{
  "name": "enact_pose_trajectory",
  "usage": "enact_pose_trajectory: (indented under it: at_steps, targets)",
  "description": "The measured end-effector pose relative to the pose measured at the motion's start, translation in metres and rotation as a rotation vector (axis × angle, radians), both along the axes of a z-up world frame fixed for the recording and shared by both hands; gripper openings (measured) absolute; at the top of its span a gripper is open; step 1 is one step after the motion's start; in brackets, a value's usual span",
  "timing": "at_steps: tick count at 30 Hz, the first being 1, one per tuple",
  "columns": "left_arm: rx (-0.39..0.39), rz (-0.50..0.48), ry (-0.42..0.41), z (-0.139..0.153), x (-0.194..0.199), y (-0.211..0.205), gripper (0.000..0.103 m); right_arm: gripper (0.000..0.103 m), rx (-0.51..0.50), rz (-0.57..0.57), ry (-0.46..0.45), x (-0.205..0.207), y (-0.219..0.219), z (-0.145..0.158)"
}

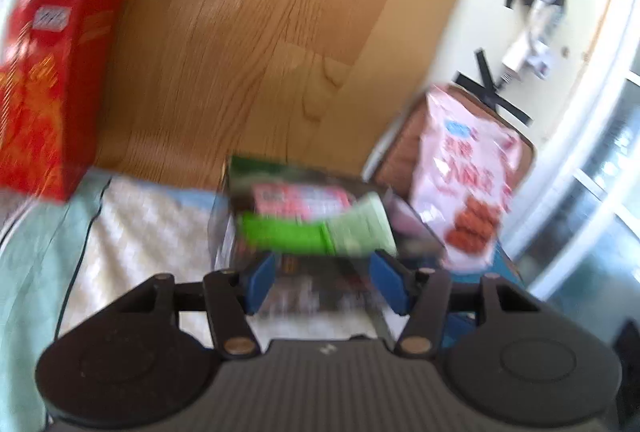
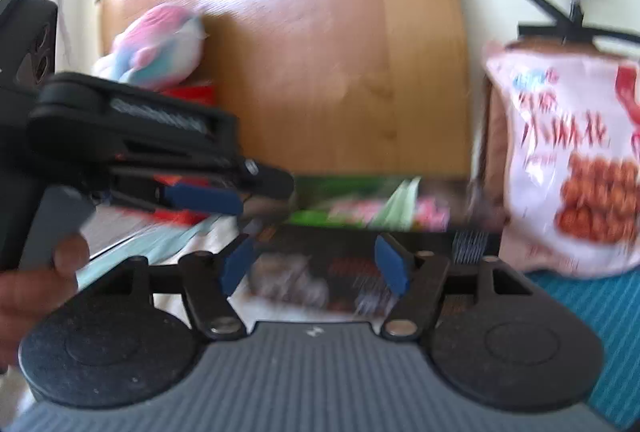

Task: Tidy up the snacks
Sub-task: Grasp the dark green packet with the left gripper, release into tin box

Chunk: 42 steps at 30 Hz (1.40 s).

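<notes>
A dark snack box [image 1: 316, 292] lies flat on the bed, with a green and pink packet [image 1: 316, 224] on its far end. My left gripper [image 1: 324, 282] is open, its blue fingers either side of the box's near part. A pink snack bag [image 1: 468, 184] stands at the right. A red snack box [image 1: 44, 92] stands at the left. In the right wrist view my right gripper [image 2: 316, 268] is open over the same dark box [image 2: 316, 280]. The left gripper [image 2: 200, 198] shows there at the left. The pink bag [image 2: 568, 168] stands to the right.
A pastel plush toy [image 2: 160, 48] sits on the red box against a wooden headboard [image 1: 260, 32]. A pale checked sheet [image 1: 148, 232] and a teal cloth [image 2: 592, 316] cover the bed. A brown pad [image 1: 404, 152] stands behind the pink bag. Black tape and cables [image 1: 520, 44] hang on the wall.
</notes>
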<state>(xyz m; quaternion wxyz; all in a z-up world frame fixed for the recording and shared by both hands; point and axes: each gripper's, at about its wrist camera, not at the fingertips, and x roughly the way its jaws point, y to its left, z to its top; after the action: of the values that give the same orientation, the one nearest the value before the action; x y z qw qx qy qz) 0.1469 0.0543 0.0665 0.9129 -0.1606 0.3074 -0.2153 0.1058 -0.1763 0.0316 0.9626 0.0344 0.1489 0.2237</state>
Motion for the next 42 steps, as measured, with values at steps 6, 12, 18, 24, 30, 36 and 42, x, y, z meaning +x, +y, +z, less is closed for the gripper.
enact_pose_trajectory:
  at_steps: [6, 12, 18, 24, 30, 36, 42]
  targets:
    - [-0.02, -0.064, 0.118, -0.038, -0.078, 0.038, 0.059, 0.08, -0.03, 0.217, 0.219, -0.045, 0.001, -0.021]
    - [-0.042, -0.074, 0.165, -0.06, -0.144, 0.058, 0.069, 0.083, -0.125, 0.333, 0.243, -0.087, 0.024, -0.036]
    - [-0.117, -0.098, 0.181, -0.066, -0.181, 0.057, 0.069, 0.083, -0.108, 0.452, 0.253, -0.12, 0.036, -0.037]
    - [-0.142, -0.138, 0.187, -0.069, -0.207, 0.052, 0.066, 0.083, -0.241, 0.495, 0.171, -0.161, 0.044, -0.042]
    - [-0.144, -0.144, 0.177, -0.067, -0.207, 0.043, 0.045, 0.058, -0.258, 0.461, 0.116, -0.177, 0.044, -0.045]
    - [-0.144, -0.164, 0.182, -0.061, -0.184, 0.031, 0.047, 0.04, -0.218, 0.43, 0.128, -0.17, 0.04, -0.043]
    - [-0.101, -0.185, 0.109, -0.037, -0.145, 0.012, 0.047, 0.039, -0.176, 0.343, 0.115, -0.143, 0.032, -0.03]
